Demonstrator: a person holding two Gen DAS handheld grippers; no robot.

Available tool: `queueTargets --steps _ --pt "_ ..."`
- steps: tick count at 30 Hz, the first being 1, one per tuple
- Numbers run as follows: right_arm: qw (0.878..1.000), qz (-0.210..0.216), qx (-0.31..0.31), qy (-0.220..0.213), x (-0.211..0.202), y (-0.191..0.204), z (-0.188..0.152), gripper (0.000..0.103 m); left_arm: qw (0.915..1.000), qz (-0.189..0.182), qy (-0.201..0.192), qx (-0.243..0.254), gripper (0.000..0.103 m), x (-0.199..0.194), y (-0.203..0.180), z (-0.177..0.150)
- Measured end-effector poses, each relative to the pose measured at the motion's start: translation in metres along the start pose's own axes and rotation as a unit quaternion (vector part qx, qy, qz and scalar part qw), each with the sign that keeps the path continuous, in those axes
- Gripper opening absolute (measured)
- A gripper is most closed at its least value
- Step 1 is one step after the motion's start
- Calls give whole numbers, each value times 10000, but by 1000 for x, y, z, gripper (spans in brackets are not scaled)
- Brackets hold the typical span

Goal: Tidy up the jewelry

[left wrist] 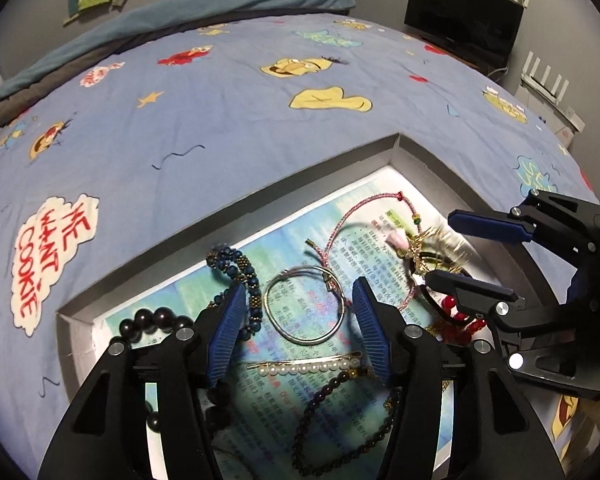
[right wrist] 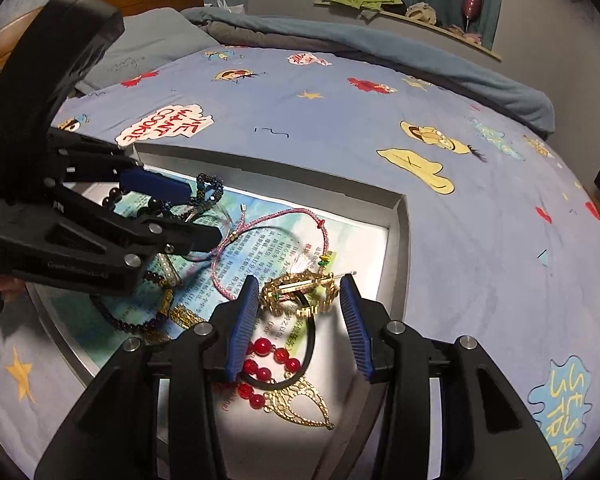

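A grey cardboard tray lined with a printed page lies on the bed and holds jewelry. My left gripper is open over a silver bangle, with a pearl hair clip and a dark bead bracelet below it. A blue bead bracelet and large black beads lie at its left. My right gripper is open around a gold hair ornament, just above it. A red bead necklace with a gold pendant and a pink cord lie nearby.
The tray's far wall sits on a blue cartoon bedsheet. A rolled blanket lies along the far side. A black monitor stands at the back right. My left gripper shows in the right wrist view.
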State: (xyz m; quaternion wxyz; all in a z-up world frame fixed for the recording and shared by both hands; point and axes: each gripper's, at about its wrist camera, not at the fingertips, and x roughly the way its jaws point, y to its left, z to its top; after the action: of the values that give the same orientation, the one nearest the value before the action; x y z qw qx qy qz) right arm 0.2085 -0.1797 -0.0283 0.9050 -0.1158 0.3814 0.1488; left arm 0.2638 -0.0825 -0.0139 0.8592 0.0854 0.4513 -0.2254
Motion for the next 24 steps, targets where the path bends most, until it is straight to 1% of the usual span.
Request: queueTargets --steps 3,5,6,14,17,20,24 --pt "10000 6 -10 -46 -6 1 -3 44 10000 8 -44 -56 57 -6 3 -3" --pt "10000 20 31 -80 -11 0 -6 48 9999 13 -85 -112 58 -12 5 -7" --pt "9999 20 48 -94 -13 0 -7 48 9998 15 -118 -131 59 -16 5 -9" --pt "9997 24 100 -222 -43 7 -16 48 9991 43 -346 -256 60 -49 9 -32" --pt "9995 34 122 -273 -55 10 -20 48 9984 78 -457 -314 60 -66 12 -42" --pt "9993 46 145 -339 -67 14 -24 48 9973 19 -605 -418 60 -84 15 -53" --pt "9990 34 172 -403 -80 21 -32 48 9960 101 -758 -460 60 -106 17 -71"
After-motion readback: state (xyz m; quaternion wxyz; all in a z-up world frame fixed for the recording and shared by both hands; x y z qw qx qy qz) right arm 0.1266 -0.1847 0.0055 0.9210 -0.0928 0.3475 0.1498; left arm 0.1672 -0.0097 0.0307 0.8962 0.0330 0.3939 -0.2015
